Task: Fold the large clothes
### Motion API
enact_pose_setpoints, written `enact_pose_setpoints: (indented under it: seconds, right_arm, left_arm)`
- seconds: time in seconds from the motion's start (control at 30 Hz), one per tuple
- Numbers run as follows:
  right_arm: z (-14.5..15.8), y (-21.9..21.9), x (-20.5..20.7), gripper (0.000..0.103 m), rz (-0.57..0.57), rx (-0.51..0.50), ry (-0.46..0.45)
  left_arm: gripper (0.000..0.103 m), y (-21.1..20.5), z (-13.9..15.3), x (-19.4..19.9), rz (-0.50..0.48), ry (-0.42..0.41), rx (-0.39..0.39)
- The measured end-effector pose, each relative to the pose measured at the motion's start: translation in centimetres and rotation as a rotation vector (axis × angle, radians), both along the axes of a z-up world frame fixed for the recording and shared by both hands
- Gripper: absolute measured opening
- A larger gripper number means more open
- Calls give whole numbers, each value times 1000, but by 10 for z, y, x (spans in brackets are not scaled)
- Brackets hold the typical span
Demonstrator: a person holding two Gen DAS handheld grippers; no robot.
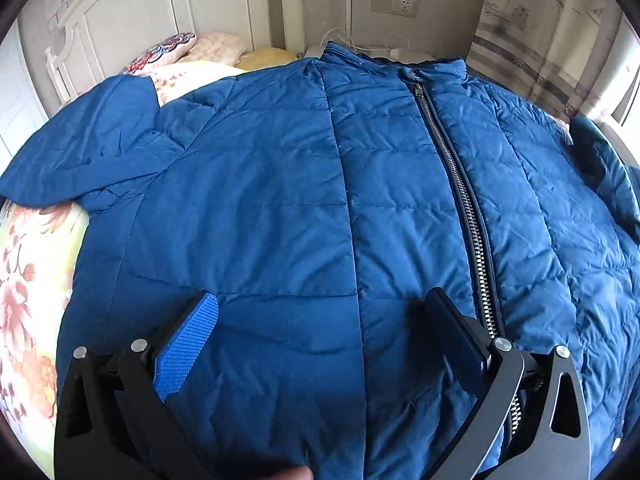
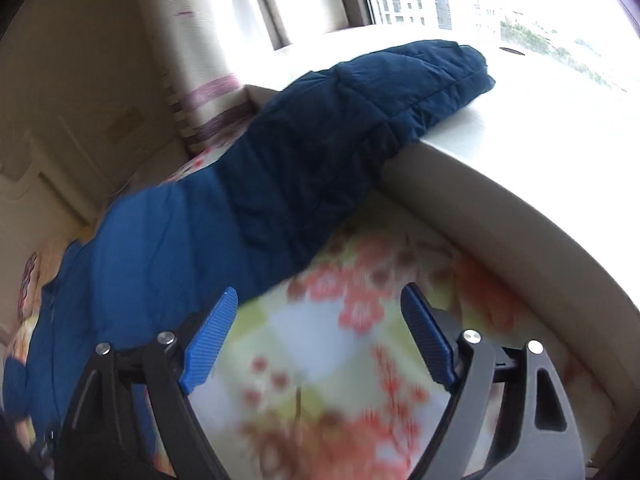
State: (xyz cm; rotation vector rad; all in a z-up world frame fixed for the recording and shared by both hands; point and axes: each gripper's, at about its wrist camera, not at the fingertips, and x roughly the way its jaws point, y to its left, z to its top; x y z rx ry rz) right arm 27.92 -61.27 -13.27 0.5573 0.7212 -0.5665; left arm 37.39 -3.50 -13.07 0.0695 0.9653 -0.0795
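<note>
Hovering spread wide and empty, the left gripper over the lower front of the blue padded jacket, zip just off its right finger; lying flat and zipped on the floral bedspread, collar ahead; likewise released and holding nothing, the right gripper above bare bedspread, sleeve ahead-left, cuff up on the sill; best to pinch that sleeve mid-length, through one padded ridge only, then carry it across the chest without dragging the body.
</note>
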Motion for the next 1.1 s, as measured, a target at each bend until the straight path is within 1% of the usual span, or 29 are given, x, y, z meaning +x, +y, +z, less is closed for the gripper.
enact_pose_setpoints:
  seconds: [0.1, 0.13, 0.2, 0.23, 0.27, 0.3, 0.33, 0.37, 0.4, 0.43, 0.5, 0.57, 0.6, 0.63, 0.7, 0.73, 0.8, 0.83, 0.87, 0.9, 0.93, 0.97, 1.0, 1.03, 1.1]
  right_arm:
    - [-9, -30, 34, 83, -53, -11, 3]
    - [-10, -35, 39, 83, -64, -14, 4]
    - [-13, -41, 53, 79, -76, -28, 21]
    - [-14, -44, 61, 67, -73, -40, 25]
    - [-14, -46, 67, 47, -62, -49, 16]
    - [-12, -46, 71, 37, -68, -67, 10]
    - [-8, -44, 73, 18, -78, -96, -4]
    - [-1, -34, 72, 14, -73, -119, -30]
    - [9, -25, 76, 12, -55, -155, -67]
    - [26, -5, 81, 11, -11, -232, -104]
    - [58, 48, 98, 11, 136, -350, -165]
    - [77, 100, 112, 11, 278, -425, -213]
    - [86, 141, 123, 11, 398, -464, -240]
    - [88, 168, 130, 11, 487, -470, -253]
    - [83, 220, 147, 11, 661, -440, -252]
    - [73, 250, 159, 11, 754, -417, -223]
    - [47, 291, 177, 14, 874, -379, -148]
    - [28, 307, 191, 20, 929, -362, -80]
    - [12, 313, 202, 35, 960, -338, -24]
    - [-4, 318, 209, 46, 989, -295, 41]
    - [-24, 319, 215, 60, 1014, -235, 119]
    - [-29, 316, 214, 60, 1015, -219, 126]
    - [-26, 318, 202, 61, 1020, -208, 113]
    - [-19, 311, 195, 65, 1036, -155, 108]
    - [-1, 288, 177, 65, 1028, -52, 71]
  left_arm:
    - [99, 3, -1, -1, -5, 1, -14]
    - [99, 3, -1, -1, -10, 3, -10]
    - [99, 2, 0, 2, -20, 9, -9]
    - [99, 2, 0, 3, -22, 10, -11]
    - [99, 2, 0, 4, -25, 10, -12]
    - [99, 3, 0, 4, -26, 8, -13]
    - [99, 3, 0, 5, -26, 7, -14]
    - [99, 3, 0, 5, -25, 6, -15]
    - [99, 3, 0, 6, -24, 5, -15]
    - [99, 3, 0, 5, -23, 4, -17]
    - [99, 4, 0, 5, -22, 2, -23]
    - [99, 4, 1, 4, -22, 0, -28]
    - [99, 4, 1, 4, -22, -1, -30]
    - [99, 4, 1, 3, -21, -2, -32]
    - [99, 6, 2, 3, -20, -4, -44]
    - [99, 6, 1, 2, -20, -5, -47]
    - [99, 7, 2, 2, -20, -6, -53]
    - [99, 7, 2, 2, -20, -7, -55]
    - [99, 7, 2, 2, -20, -7, -57]
    - [99, 8, 2, 2, -20, -8, -58]
    - [99, 8, 2, 3, -21, -9, -59]
    - [99, 9, 2, 3, -20, -9, -61]
    - [99, 9, 2, 3, -20, -10, -63]
    - [99, 9, 2, 3, -20, -10, -65]
    - [99, 9, 2, 2, -18, -13, -73]
